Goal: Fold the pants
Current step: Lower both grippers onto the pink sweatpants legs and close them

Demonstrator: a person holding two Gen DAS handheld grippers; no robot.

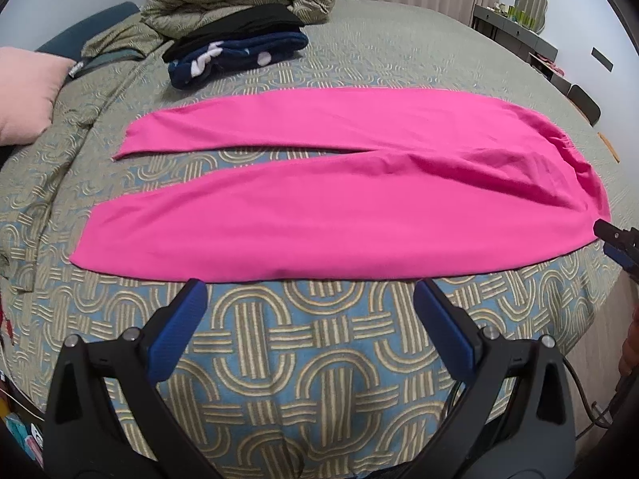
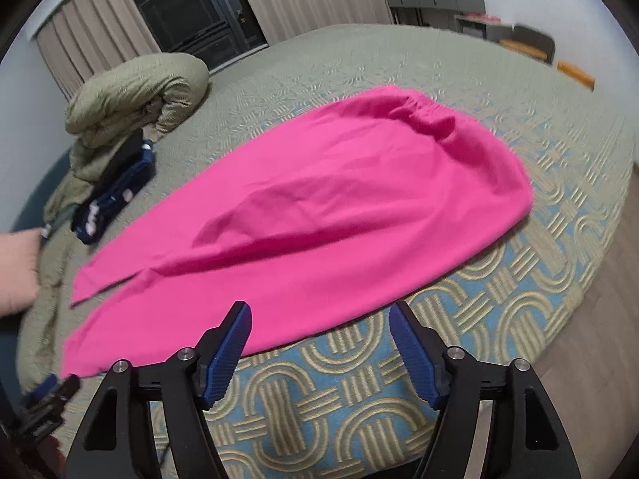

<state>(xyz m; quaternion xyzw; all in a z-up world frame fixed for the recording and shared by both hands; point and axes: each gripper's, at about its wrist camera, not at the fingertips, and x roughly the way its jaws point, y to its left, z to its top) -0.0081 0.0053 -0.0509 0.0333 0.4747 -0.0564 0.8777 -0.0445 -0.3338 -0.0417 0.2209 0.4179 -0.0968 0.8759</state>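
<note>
— Patterned bedspread (image 1: 255,343) ran under everything, and the pink pants (image 1: 319,207) lay flat on it, legs to the left, waistband to the right.

— Where were your grippers?

— Left gripper (image 1: 309,299) hung just short of the near leg's edge, fingers wide apart with nothing between them. Right gripper (image 2: 319,319) sat near the hip, fingers also apart, the left fingertip (image 2: 239,319) over the fabric's edge; whether it touched, I couldn't tell.

— Did the views differ?

— Only the left view showed both legs split in a V and the folded clothes (image 1: 239,56) plainly. The right view showed the gathered waistband (image 2: 431,109) and a dark window (image 2: 191,12).

— Anything unclear?

— The right view was blurred, and the far cuffs there ran together.
</note>
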